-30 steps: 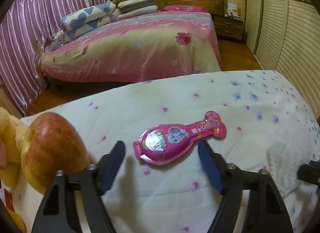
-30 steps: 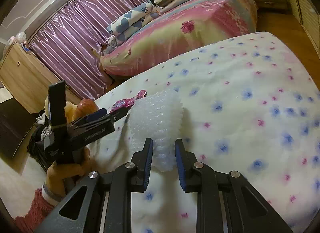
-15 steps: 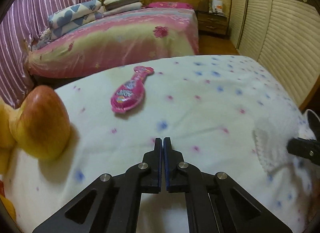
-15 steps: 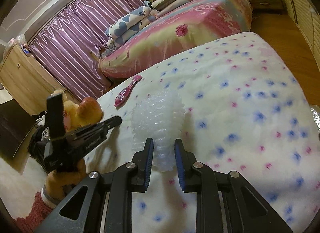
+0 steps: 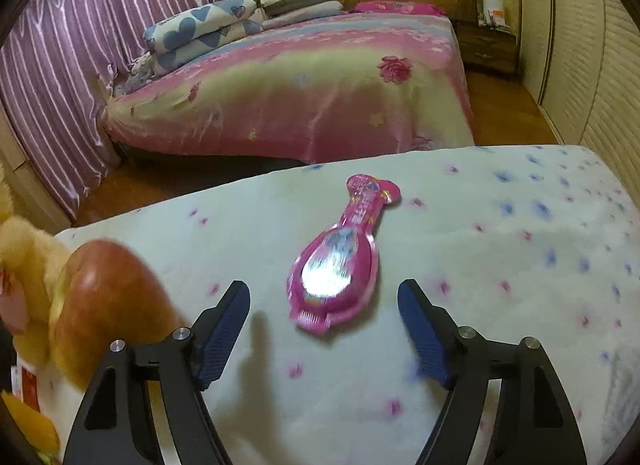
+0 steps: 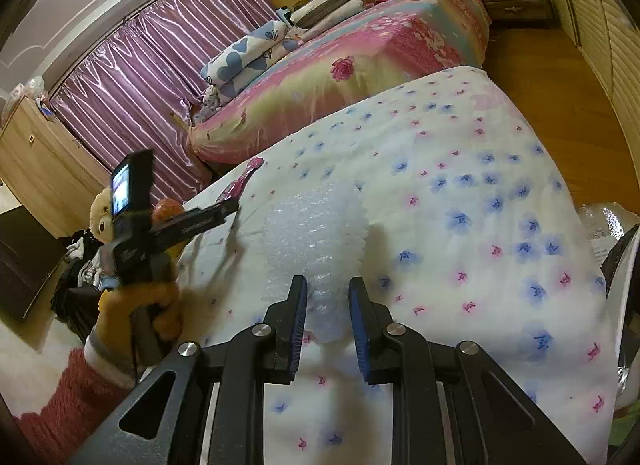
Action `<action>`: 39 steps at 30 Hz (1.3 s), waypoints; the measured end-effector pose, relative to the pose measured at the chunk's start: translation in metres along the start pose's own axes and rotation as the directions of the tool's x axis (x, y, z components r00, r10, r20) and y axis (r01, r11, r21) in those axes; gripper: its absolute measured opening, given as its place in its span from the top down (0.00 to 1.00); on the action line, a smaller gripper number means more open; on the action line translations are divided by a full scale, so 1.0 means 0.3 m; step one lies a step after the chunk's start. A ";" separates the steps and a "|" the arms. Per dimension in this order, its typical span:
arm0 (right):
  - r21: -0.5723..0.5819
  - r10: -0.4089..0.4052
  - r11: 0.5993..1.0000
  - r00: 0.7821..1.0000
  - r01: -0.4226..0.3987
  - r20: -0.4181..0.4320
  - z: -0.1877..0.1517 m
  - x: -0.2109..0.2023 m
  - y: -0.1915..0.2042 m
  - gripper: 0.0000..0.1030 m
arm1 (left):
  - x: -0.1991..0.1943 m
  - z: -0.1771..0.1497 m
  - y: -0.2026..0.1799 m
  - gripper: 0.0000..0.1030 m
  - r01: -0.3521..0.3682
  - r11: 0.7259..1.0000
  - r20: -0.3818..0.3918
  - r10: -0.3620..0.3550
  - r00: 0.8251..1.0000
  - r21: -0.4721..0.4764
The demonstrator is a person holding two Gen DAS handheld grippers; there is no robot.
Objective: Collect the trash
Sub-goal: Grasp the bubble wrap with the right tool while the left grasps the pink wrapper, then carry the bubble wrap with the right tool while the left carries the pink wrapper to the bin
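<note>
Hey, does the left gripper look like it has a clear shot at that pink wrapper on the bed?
Probably yes. The left gripper is open, and the pink wrapper lies flat just ahead between its fingers with nothing over it. The apple sits off to the left.

My left gripper (image 5: 324, 325) is spread wide, jaws well apart, above the white flowered bedspread (image 5: 500, 265). Between and just beyond the fingertips lies a pink spoon-shaped wrapper (image 5: 340, 261), flat on the bedspread, its foil-bright round end nearest me and its narrow end pointing away; neither finger touches it. At my left finger (image 5: 224, 329) a red-yellow apple (image 5: 104, 305) rests against a yellow plush toy (image 5: 28, 277). Across the floor stands a pink bed (image 5: 304, 89) with stacked pillows (image 5: 200, 33).
</note>
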State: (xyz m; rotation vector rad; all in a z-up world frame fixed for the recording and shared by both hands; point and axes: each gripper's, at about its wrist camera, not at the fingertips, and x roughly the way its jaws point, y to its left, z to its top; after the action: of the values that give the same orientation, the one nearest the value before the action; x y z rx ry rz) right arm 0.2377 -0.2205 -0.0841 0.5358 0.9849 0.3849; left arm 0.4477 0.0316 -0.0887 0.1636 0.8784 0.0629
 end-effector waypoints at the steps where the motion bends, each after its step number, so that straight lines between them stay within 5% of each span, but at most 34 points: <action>1: -0.001 0.000 1.000 1.000 0.000 0.001 -0.003 -0.003 -0.001 0.79 | 0.008 0.007 -0.003 0.30 0.009 1.000 -0.004 -0.009 1.000 0.001; 4: 0.001 0.001 1.000 1.000 -0.001 0.001 -0.004 -0.003 -0.001 0.79 | 0.010 0.011 -0.013 0.55 0.074 0.997 -0.001 -0.074 0.997 0.007; 15: 0.015 0.005 1.000 1.000 -0.005 0.022 -0.024 -0.047 -0.010 0.79 | -0.186 -0.163 -0.041 0.56 0.165 0.986 0.012 -0.165 0.986 -0.016; 26: 0.003 0.000 1.000 0.999 0.000 0.049 -0.079 -0.150 -0.010 0.80 | -0.481 -0.346 -0.136 0.56 0.294 0.955 0.031 -0.294 0.955 -0.032; 39: 0.013 -0.035 0.999 0.995 0.034 0.093 -0.163 -0.288 -0.051 0.80 | -0.654 -0.473 -0.245 0.56 0.334 0.943 0.038 -0.333 0.942 -0.016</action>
State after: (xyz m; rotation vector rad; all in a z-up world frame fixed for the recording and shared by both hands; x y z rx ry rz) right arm 0.1530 -0.2668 -0.0560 0.5418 0.9055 0.3204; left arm 0.2124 -0.0483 -0.0409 -0.0070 0.8600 -0.2466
